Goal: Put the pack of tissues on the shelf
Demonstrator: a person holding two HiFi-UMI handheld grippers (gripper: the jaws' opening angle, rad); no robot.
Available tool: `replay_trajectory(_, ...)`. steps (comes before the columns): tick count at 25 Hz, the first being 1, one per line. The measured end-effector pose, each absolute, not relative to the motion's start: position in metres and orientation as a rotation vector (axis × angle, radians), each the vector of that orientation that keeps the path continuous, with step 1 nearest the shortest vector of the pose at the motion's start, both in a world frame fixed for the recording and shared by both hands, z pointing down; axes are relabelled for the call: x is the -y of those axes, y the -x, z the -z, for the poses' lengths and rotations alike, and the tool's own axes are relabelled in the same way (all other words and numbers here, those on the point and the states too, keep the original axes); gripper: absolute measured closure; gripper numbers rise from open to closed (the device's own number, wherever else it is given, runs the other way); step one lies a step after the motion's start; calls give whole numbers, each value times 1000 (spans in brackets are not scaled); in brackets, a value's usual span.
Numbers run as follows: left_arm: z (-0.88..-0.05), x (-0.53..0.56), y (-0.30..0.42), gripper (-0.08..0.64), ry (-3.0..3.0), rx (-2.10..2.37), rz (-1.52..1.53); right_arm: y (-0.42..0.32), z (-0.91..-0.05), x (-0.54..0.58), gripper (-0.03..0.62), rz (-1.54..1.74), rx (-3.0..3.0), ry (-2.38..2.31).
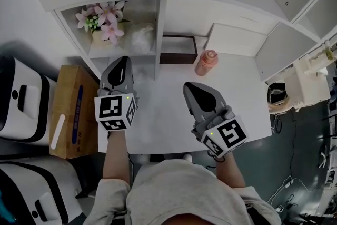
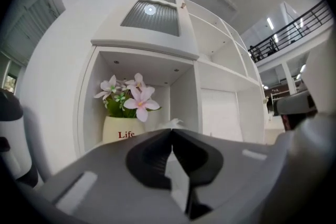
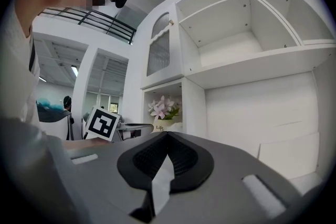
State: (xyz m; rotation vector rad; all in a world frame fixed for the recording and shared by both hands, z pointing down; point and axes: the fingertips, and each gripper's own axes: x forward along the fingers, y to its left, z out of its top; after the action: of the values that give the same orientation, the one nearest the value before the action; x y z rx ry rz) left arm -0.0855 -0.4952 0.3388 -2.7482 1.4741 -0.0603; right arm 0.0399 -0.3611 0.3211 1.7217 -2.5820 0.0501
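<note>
The pack of tissues [image 1: 141, 38], white and crinkly, lies in the low shelf compartment [image 1: 122, 51] beside a white pot of pink flowers [image 1: 103, 21]. In the left gripper view only its top corner [image 2: 174, 123] peeks over the jaws, next to the pot [image 2: 123, 131]. My left gripper [image 1: 124, 59] is just in front of that compartment, its jaws closed together with nothing between them [image 2: 171, 131]. My right gripper [image 1: 188, 86] hovers over the white table further right, jaws also together and empty [image 3: 168, 134].
A pink bottle [image 1: 206, 62] and a dark brown open box [image 1: 178, 49] stand at the back of the table [image 1: 163, 113]. A cardboard box [image 1: 73, 110] and white machines [image 1: 21, 97] sit to the left. Empty upper shelves [image 3: 247, 23] rise above.
</note>
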Motion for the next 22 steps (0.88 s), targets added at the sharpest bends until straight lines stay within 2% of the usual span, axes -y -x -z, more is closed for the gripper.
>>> replay_trajectory(22,-323,377,124,560,2695,-1614,34,11,-313,329,592,-36,2834,-1345)
